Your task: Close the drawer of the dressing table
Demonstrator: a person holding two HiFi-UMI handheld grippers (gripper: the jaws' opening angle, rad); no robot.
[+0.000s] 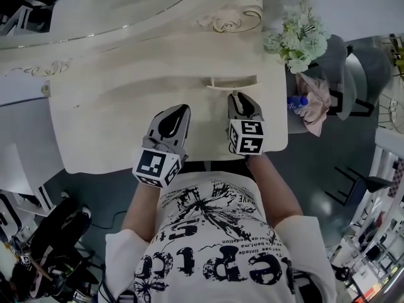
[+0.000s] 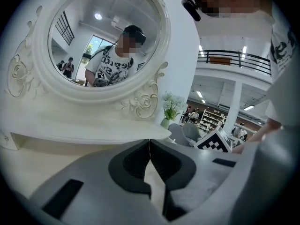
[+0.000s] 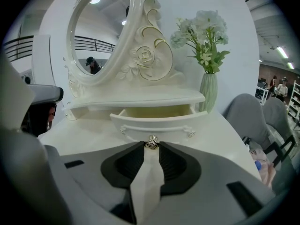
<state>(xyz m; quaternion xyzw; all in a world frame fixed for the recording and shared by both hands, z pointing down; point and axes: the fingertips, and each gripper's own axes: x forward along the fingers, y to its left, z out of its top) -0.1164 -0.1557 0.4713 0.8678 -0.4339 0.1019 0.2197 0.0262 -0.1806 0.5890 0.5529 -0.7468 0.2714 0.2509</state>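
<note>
The small drawer [image 1: 231,81] [image 3: 157,122] of the cream dressing table [image 1: 95,125] stands pulled out under the little shelf, its inside showing. A metal knob [image 3: 151,142] sits at the middle of the drawer front. My right gripper [image 1: 238,96] [image 3: 151,146] reaches up to it, the two tips closed against either side of the knob. My left gripper [image 1: 182,110] [image 2: 149,142] hovers over the tabletop to the left of the drawer, tips together with nothing between them.
An oval mirror [image 2: 103,36] in a carved frame stands at the back of the table. A vase of pale flowers [image 1: 297,40] [image 3: 208,90] is at the table's right end. Grey chairs [image 1: 353,74] and a blue-capped bottle [image 1: 297,101] lie past the right edge.
</note>
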